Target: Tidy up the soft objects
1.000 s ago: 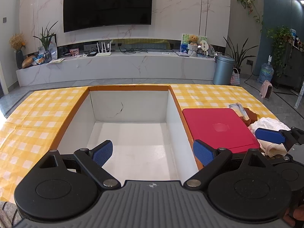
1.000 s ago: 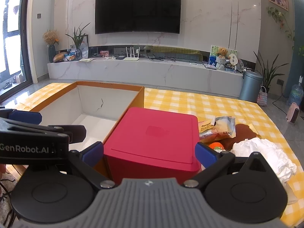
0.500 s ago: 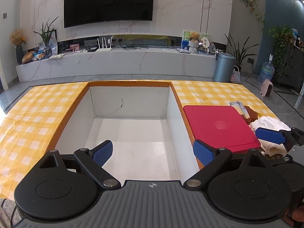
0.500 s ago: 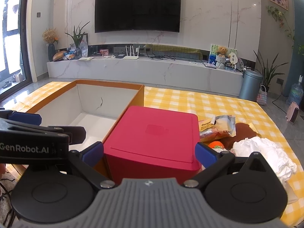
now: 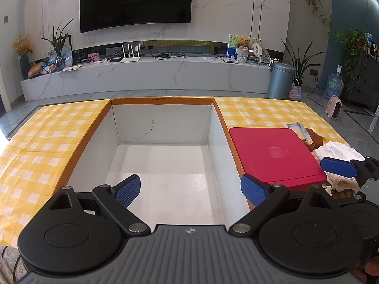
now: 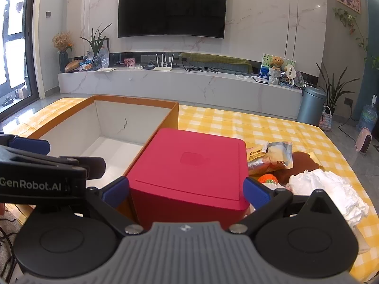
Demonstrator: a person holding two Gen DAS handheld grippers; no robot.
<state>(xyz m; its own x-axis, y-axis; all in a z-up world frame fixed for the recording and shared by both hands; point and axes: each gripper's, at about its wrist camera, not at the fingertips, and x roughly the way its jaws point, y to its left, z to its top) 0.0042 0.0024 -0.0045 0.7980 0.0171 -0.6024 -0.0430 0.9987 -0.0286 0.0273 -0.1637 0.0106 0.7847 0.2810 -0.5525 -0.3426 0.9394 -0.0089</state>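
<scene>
While nothing is yet gripped, status reads as follows.
Left tongs (image 5: 189, 190): spread wide, empty, poised over the open white-lined box (image 5: 163, 165), likely the receiving bin.
Right tongs (image 6: 187, 193): spread wide, empty, straddling the red lidded box (image 6: 191, 165) without clamping it.
Soft objects: crumpled white cloth (image 6: 329, 189), orange knitted toy (image 6: 267, 179) and snack packet (image 6: 270, 157) lie on the worktop (image 6: 260, 123) right of the red box, outside both boxes.
Assessment: sorting not started.
</scene>
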